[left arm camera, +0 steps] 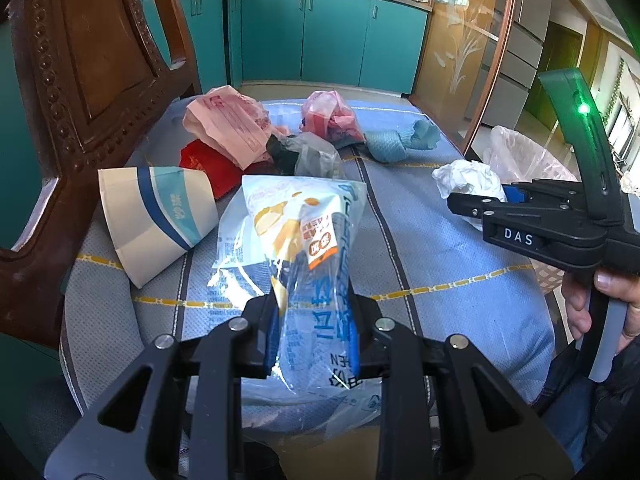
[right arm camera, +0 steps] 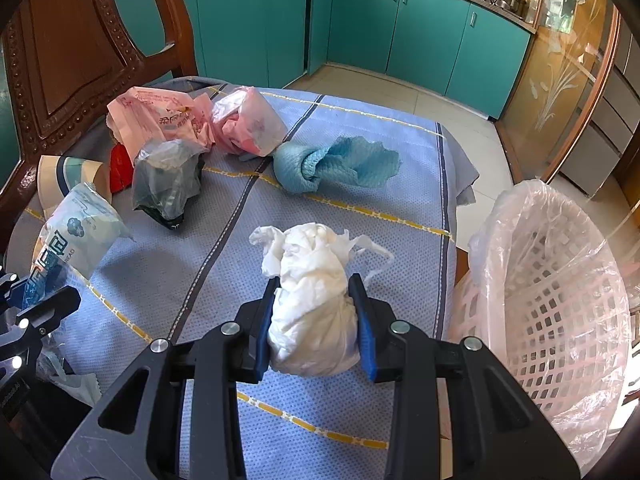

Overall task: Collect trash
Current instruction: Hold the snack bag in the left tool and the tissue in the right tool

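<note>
The red packet (left arm camera: 208, 168) lies mostly hidden under the pink wrapper (left arm camera: 228, 128) (its print unreadable).

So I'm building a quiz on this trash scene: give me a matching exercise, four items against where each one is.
Items:
1. white tissue wad
2. bread wrapper
3. blue cloth
4. paper cup

Places:
A. on its side by the chair back
B. in the right tongs
C. loose, mid-cushion
D. in the left tongs

Pairs: 1-B, 2-D, 3-C, 4-A
</note>
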A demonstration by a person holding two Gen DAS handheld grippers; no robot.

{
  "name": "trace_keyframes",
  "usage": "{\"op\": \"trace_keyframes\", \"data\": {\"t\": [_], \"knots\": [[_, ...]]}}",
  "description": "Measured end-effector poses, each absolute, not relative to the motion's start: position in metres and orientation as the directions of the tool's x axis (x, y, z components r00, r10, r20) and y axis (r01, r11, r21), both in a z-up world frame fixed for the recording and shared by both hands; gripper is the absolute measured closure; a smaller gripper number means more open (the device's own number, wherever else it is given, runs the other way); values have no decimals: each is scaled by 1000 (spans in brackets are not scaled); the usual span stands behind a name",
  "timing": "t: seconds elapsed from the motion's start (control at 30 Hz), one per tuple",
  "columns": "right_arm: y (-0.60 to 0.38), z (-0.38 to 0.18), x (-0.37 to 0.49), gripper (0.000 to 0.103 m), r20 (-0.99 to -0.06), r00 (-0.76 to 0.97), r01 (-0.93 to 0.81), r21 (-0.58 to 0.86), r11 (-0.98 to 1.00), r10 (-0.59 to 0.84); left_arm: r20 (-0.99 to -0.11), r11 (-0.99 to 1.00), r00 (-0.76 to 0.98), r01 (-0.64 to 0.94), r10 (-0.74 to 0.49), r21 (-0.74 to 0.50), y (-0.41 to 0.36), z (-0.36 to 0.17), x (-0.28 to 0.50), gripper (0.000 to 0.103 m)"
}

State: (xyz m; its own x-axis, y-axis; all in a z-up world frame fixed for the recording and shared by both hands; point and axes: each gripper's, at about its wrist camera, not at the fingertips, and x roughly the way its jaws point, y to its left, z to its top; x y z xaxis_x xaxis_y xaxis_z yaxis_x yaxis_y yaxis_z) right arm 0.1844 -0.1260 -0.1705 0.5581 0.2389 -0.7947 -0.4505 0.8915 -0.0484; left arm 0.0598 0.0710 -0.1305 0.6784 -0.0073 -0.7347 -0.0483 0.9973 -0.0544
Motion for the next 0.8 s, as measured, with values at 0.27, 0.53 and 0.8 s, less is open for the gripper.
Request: {"op": "trace_keyframes", "data": {"t": [0.27,0.53,0.8], "knots": [[-128,-169,184,68,-790,562,-450,-43,892,245,-731,997,683,-53,-7,-58,71,-131,60,76],[-133,-164,183,68,-777,573,-442,-25,897,260,-720,997,694,-48,-13,-65,72,-128,58,76],[-137,-159,181,68,-772,578,-437,-20,899,264,-717,998,696,-35,-19,-61,70,-128,57,76]]}}
